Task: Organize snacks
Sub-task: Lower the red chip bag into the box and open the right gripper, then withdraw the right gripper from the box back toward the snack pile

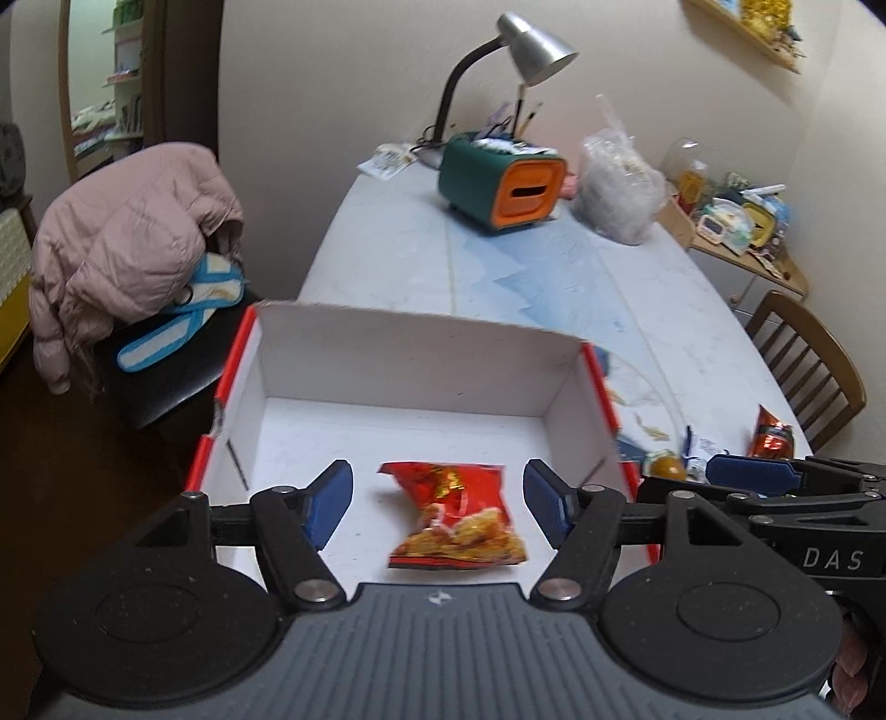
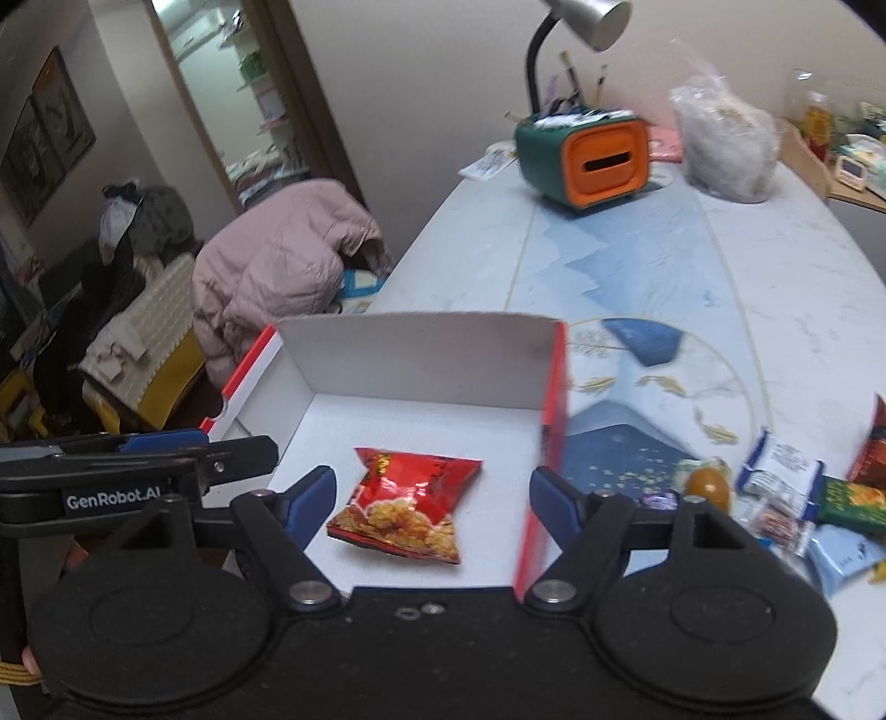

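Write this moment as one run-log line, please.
left gripper: open, empty | right gripper: open, empty | red snack bag: lying in box | other snacks: on table

A crinkled red snack packet (image 1: 455,518) lies flat inside the white-lined box (image 1: 387,360).

One box (image 2: 421,354), one red snack bag (image 2: 407,507) inside; one lamp (image 1: 534,44), one pink jacket (image 1: 127,243), two grippers (image 1: 437,498) (image 2: 432,507).

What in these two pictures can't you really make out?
- Box: near wall, hidden behind both grippers, both views.
- Snack pile: right view, blurred and cut off by the edge.
- Red packet: print too blurred to read, both views.
- Shelf items: left view, too small.
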A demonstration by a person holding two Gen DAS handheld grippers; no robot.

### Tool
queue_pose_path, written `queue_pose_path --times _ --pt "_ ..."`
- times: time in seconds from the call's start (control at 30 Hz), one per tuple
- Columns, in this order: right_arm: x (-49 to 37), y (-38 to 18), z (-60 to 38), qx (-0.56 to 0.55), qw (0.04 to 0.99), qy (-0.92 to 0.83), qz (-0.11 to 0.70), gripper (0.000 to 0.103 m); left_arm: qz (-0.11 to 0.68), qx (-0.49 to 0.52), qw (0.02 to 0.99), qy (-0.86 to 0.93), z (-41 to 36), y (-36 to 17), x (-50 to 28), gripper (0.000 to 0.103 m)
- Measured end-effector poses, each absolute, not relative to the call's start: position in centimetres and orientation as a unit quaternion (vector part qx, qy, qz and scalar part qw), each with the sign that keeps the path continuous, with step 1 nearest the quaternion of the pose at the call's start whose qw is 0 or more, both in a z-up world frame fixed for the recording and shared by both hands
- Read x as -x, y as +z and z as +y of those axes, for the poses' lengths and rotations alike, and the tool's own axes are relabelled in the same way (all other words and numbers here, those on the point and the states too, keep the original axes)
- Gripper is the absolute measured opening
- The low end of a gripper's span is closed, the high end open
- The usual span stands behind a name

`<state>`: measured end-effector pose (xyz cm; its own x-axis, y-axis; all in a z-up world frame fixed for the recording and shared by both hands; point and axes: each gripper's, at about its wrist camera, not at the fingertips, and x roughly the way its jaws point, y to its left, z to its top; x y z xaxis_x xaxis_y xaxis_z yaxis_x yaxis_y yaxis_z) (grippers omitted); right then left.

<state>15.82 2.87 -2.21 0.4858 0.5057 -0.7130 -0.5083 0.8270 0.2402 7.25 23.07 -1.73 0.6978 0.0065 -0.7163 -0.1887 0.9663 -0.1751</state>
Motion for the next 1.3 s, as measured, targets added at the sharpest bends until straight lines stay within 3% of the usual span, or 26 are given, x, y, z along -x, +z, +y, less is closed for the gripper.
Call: queue_pose_path --times 0.27,0.4,0.7,0.9,1.3 --pt "-13.7 -1.2 -1.8 -0.012 0.879 0.292 0.376 0.086 0.372 0.094 0.923 0.013 19.0 -0.7 -6.4 0.068" --pt "-12.7 -1.2 -4.3 -0.014 0.884 0.291 0.366 0.088 0.370 0.092 0.925 -0.004 16.6 -0.6 -6.1 0.072" --pt "-11.6 -0.7 -10.9 -0.030 0.898 0.279 0.338 0.103 0.356 0.117 0.926 -0.037 11.2 -0.7 -5.9 0.084" --pt "-12.2 -0.6 -15.5 -0.041 0.907 0.271 0.320 0.103 0.360 0.121 0.925 -0.035 7.6 -1.2 -6.7 0.085" --pt "-15.4 -4.6 -23.3 -0.038 0.903 0.218 0.368 0.103 0.403 0.091 0.910 -0.023 1.0 -4.5 -9.7 0.085"
